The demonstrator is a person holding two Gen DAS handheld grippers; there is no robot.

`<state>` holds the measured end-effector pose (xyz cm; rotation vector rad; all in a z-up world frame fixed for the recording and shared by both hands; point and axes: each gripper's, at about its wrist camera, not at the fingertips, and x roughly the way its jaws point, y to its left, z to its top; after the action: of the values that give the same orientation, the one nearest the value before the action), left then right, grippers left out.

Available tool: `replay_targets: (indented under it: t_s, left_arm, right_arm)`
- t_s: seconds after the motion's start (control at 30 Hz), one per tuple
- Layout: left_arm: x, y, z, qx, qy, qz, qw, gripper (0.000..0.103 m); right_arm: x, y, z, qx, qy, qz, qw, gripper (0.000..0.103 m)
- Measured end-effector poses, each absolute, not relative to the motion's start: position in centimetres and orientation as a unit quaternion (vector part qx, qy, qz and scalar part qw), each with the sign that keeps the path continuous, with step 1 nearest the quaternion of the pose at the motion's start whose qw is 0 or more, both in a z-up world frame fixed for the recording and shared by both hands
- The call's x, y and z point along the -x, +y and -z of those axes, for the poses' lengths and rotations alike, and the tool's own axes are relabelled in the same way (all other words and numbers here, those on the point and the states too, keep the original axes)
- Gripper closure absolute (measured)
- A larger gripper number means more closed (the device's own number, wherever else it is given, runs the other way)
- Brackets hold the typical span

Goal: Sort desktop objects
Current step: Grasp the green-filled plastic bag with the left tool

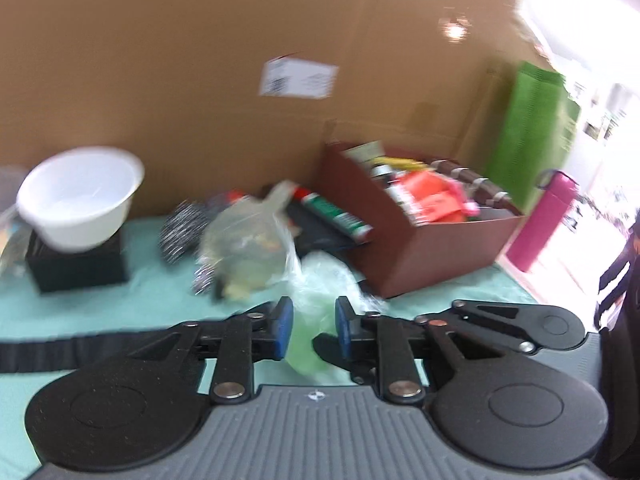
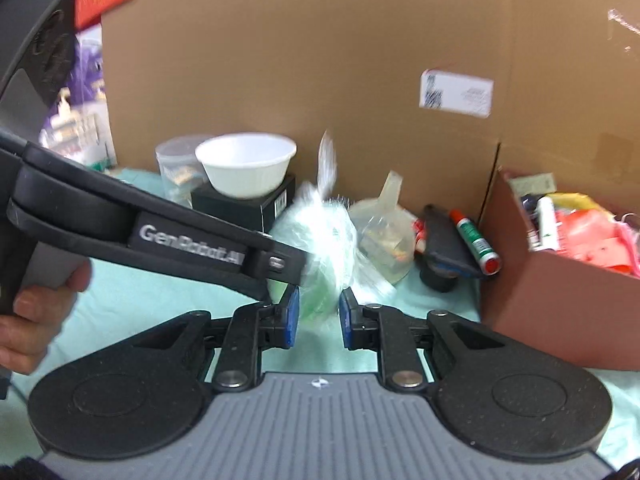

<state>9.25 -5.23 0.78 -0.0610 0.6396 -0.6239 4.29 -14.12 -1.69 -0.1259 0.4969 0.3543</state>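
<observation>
Big cardboard wall (image 2: pixel 304 60) hems in the back, brown box (image 2: pixel 560 304) crowds the right edge, and the green bag (image 2: pixel 320 240) sits mid-cloth between the left gripper (image 1: pixel 314 330)'s parted blue pads, right gripper (image 2: pixel 319 318) also released.

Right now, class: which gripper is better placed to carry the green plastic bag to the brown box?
Left, probably: the left gripper already straddles the green plastic bag, with the brown box just beyond. The right gripper is open beside it.

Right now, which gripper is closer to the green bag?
Left. In the right wrist view the left gripper reaches in from the left and its tip meets the green bag. The right gripper sits just below the bag, fingers apart, apparently not touching it.
</observation>
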Motion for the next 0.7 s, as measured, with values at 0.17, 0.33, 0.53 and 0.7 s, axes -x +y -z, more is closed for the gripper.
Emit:
replay_targets:
  t_s: [0.17,0.33,0.53,0.7]
  left_arm:
    - [-7.7,-8.3,-2.2,-0.011,0.278,0.324,0.904,0.079]
    - [-7.6,-7.8,-0.1,-0.035,0.293,0.292,0.91,0.044]
    - [-8.7,-8.0,3.1,-0.027,0.355,0.297,0.886,0.044]
    - [-9.6,-9.7,4.9,-0.032,0.38,0.319,0.868,0.038]
  right_arm:
    - [-2.8,-15.9,0.6,0.065,0.22,-0.158,0.96,0.083]
    - [-2.4,-18.4,1.7,0.059,0.245,-0.14,0.958,0.082]
    - [-1.7,-19.8,4.6,0.044,0.284,-0.133,0.948,0.051]
    - [-2.0,-19.6,5.8,0.039,0.306,-0.137,0.941,0.048]
